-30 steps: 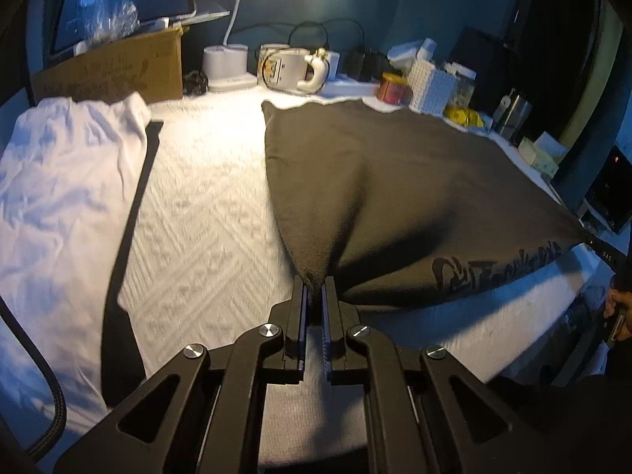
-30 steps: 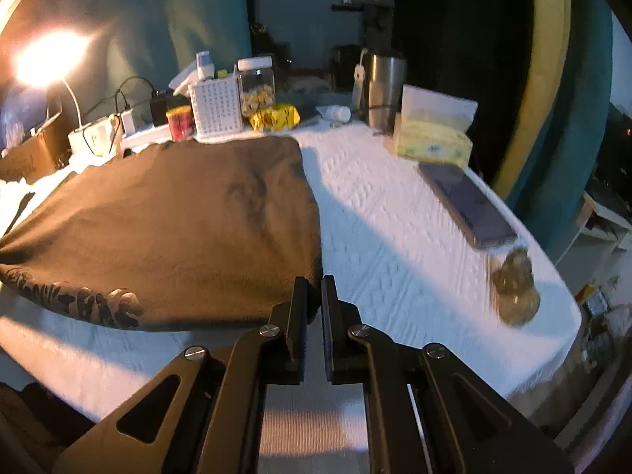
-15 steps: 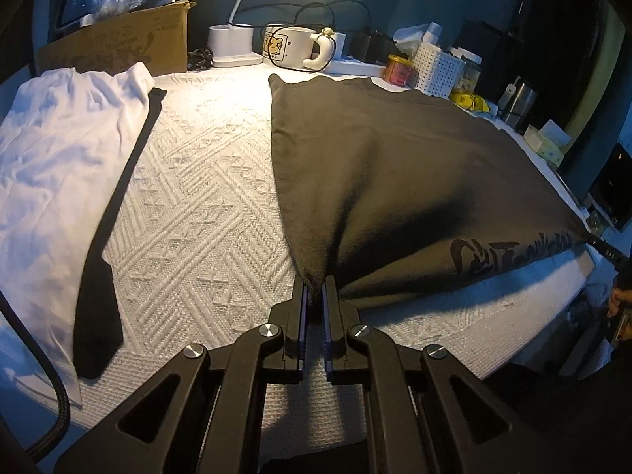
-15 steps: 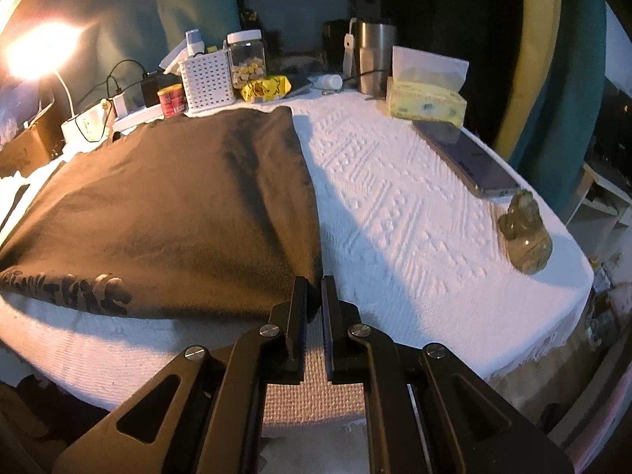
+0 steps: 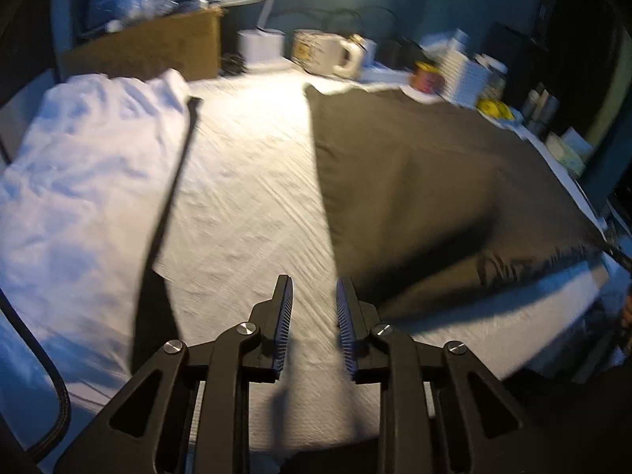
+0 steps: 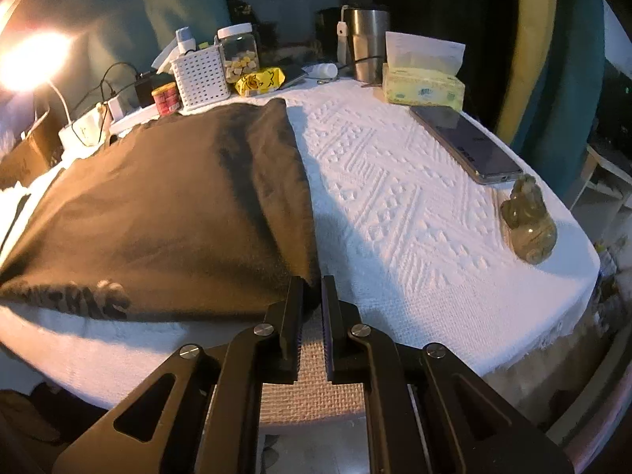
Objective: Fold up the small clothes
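A dark brown garment [image 5: 426, 189] with printed lettering lies flat on the white textured table cover [image 5: 252, 205]. My left gripper [image 5: 314, 288] is open and empty, just left of the garment's near left corner. In the right wrist view the garment [image 6: 166, 213] fills the left half. My right gripper [image 6: 312, 284] is slightly open with the garment's near right corner at its tips, jaws a small gap apart.
A white garment [image 5: 79, 181] and a dark strap [image 5: 170, 197] lie at the left. Cardboard box [image 5: 146, 51], mug [image 5: 328, 55], white basket [image 6: 201, 75], jar [image 6: 239, 55], steel tumbler [image 6: 367, 47], tissue box [image 6: 422, 87], phone [image 6: 466, 142] and a figurine [image 6: 529, 221] crowd the back and right.
Both grippers have opened and let go of the garment's near corners. The left gripper has shifted left off the corner. The garment now rests flat.
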